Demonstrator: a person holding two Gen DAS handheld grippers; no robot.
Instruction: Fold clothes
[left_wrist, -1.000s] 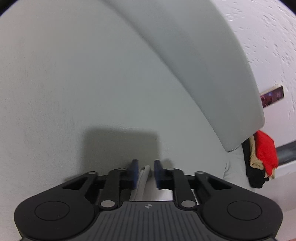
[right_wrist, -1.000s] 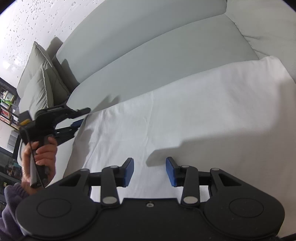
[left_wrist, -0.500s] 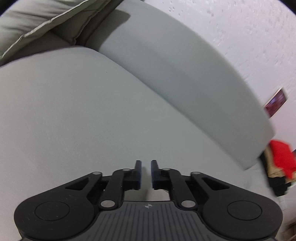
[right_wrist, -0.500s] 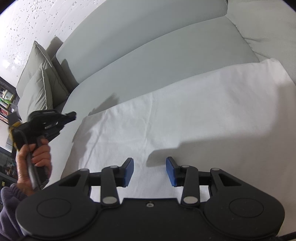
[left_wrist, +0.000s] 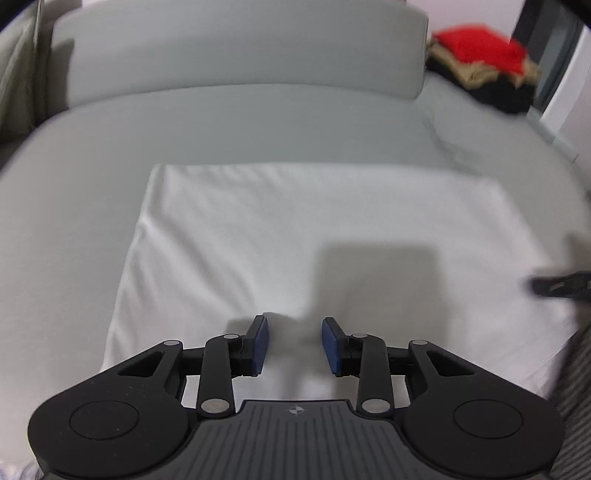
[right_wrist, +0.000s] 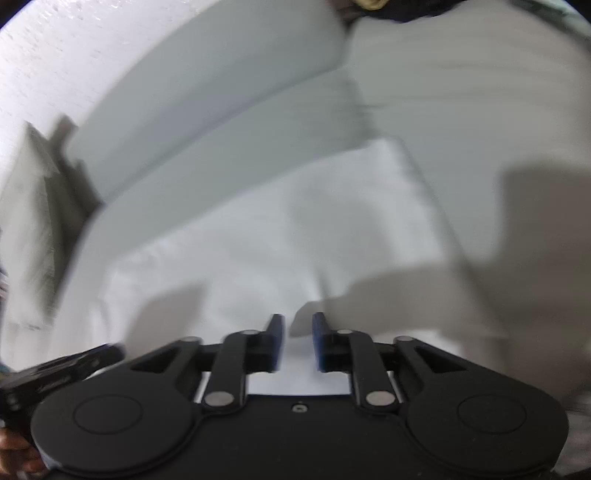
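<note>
A: Where is the garment?

B: A white cloth (left_wrist: 295, 236) lies flat on a grey sofa (left_wrist: 236, 122).

A: And the grippers?

B: The left gripper (left_wrist: 294, 345) is opening above it, gripping nothing. The right gripper (right_wrist: 298, 341) is closing, with cloth edge between its blue pads (right_wrist: 317, 343); contact is unclear.

A cloth (left_wrist: 303, 236) lies spread flat on the sofa seat (left_wrist: 258, 122), its far edge short of the backrest (left_wrist: 236, 48) behind it. A pile of clothes (left_wrist: 480, 62) sits on the seat at the far right, past the backrest's end. Cushions (right_wrist: 33, 206) stand at the sofa's left end. The left tongs (left_wrist: 294, 345) hang over the cloth's near part, and the right tongs (right_wrist: 298, 341) over its near edge, to their right.
</note>
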